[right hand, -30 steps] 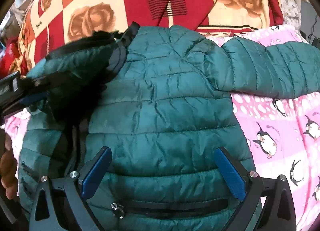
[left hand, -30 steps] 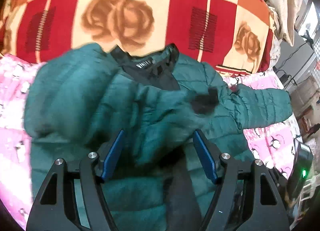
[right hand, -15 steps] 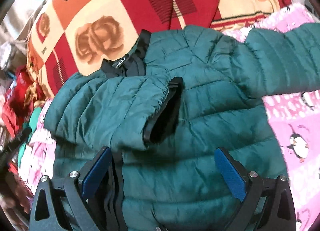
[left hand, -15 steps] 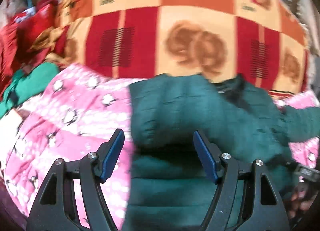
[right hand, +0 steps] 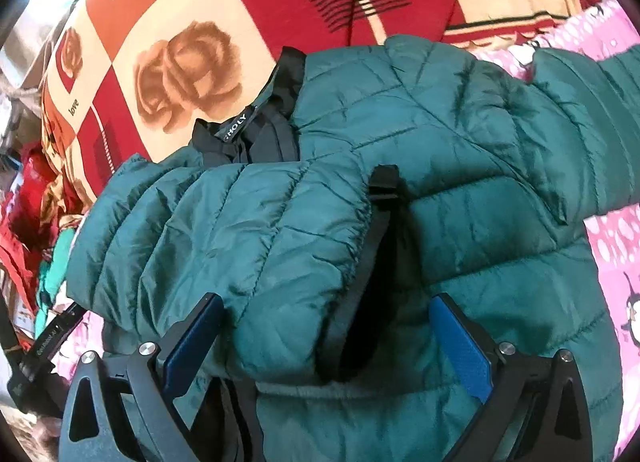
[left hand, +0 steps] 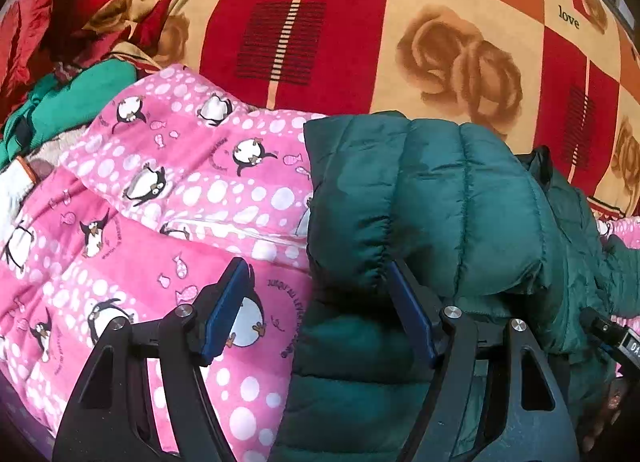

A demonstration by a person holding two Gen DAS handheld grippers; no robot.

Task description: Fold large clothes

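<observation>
With one sleeve already laid across its chest, the green puffer jacket lies front-up on the pink penguin blanket, its black collar pointing toward the red and cream rose blanket behind it. That folded sleeve runs from the jacket's left shoulder edge toward the middle, and its dark cuff opening sits roughly over the centre of the front. The other sleeve is not yet folded: it stretches out to the side onto the pink blanket, well apart from the body of the jacket.

Neither tool holds anything. The left gripper has its jaws wide apart above the jacket's folded shoulder edge, one blue pad over bare pink blanket and the other against or just above the puffy green fabric; I cannot tell whether that pad touches it. The right gripper also stands wide, its jaws straddling the folded sleeve near the cuff without pinching it. A piece of the left tool shows at the low left edge of the right wrist view.

By my judgement the fold is about a third done: one sleeve is in, and the outstretched sleeve has to come across next, probably by the right gripper. After that the body will need folding up from the hem, which lies below both views. The slippery, springy filling may make the laid sleeve slide back open.
</observation>
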